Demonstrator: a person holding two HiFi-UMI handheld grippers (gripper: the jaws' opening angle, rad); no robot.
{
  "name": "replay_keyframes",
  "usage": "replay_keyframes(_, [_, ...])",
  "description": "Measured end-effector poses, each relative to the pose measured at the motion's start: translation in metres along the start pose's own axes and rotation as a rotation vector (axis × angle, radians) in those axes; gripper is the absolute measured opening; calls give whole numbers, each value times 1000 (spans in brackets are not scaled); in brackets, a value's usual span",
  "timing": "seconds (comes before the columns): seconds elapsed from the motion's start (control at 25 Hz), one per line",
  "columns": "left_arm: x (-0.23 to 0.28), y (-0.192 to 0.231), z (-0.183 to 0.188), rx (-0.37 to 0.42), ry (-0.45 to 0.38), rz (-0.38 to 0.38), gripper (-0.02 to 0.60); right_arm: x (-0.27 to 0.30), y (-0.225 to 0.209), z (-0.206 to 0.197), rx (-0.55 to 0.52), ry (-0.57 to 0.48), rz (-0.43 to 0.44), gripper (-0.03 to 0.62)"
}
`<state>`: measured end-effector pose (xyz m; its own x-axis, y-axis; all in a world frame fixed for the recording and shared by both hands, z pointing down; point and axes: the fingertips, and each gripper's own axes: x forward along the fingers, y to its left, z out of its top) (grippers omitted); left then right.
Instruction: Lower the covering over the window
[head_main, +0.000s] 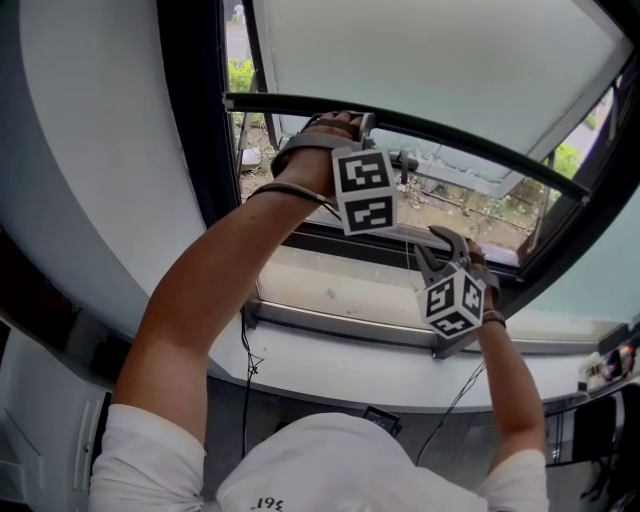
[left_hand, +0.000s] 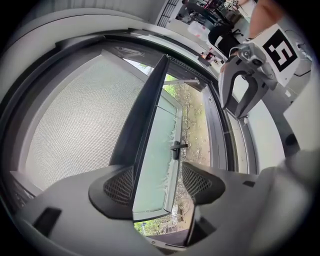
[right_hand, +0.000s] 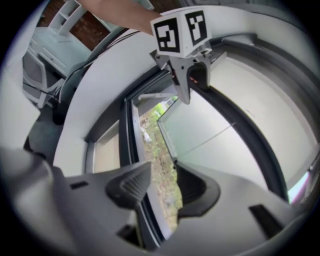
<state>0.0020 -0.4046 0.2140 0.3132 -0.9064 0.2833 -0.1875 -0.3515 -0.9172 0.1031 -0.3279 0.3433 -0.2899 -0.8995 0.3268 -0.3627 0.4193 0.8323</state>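
Partway down the window, shade bottom bar sits between left tongs: jaws apart, bar touching one pad only. Right tongs apart, empty, near sill. Risk: unclamped bar could slip out, or a one-sided pull skews the shade.

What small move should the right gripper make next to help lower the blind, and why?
Probably lift the right gripper to the blind's bottom bar and close on it. Its jaws stand open and empty below the bar, while the left gripper straddles it, and the window beneath is uncovered.
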Motion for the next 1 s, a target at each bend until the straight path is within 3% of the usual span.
replay_keyframes(0.2, [2,-4,-1,11,8,4,298,-6,-1,-3,-53,7,1,181])
replay_keyframes(0.68, [4,-24,-7,17,27,-30,298,-24,-109,2,-207,71,-318,179])
replay_keyframes(1.0, [8,-38,-11,19,36,-48,299,-12,-128,-3,-267,124,-376,179])
